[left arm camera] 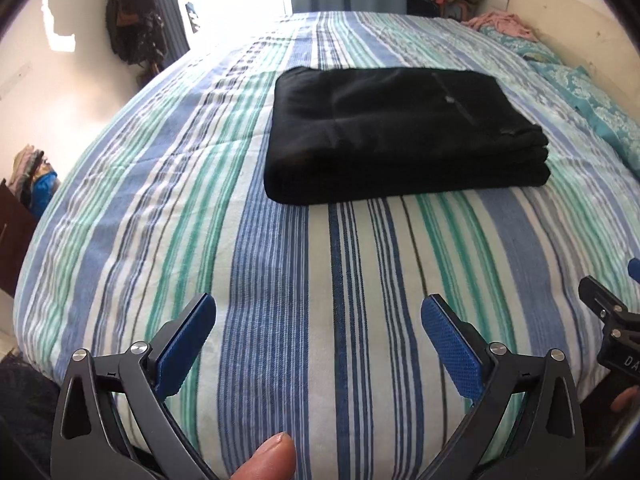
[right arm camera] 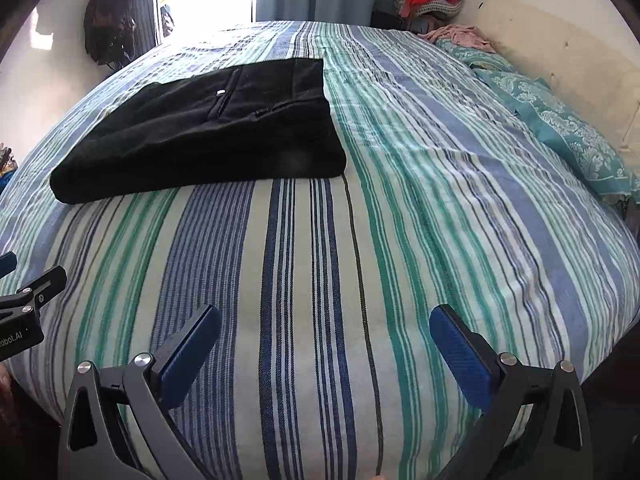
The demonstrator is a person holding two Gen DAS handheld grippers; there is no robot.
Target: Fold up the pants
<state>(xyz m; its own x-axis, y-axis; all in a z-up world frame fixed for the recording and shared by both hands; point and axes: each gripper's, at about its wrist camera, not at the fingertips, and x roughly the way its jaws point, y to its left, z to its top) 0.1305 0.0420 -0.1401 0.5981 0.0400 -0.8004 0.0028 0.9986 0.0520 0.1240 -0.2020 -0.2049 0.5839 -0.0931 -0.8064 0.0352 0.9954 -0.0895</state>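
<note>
Both grippers are held wide open, low over the striped bed cover, with nothing gripped.

Blue pads are seen on the left gripper and the right gripper, spread far apart above the near edge of the bed. Black pants are laid folded in a flat, neat stack farther up the cover, well apart from both tools. A teal pillow is seen by the wall.

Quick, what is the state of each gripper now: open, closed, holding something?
Left gripper: open, holding nothing, above the striped bedspread.
Right gripper: open, holding nothing; the folded black pants lie apart.
</note>
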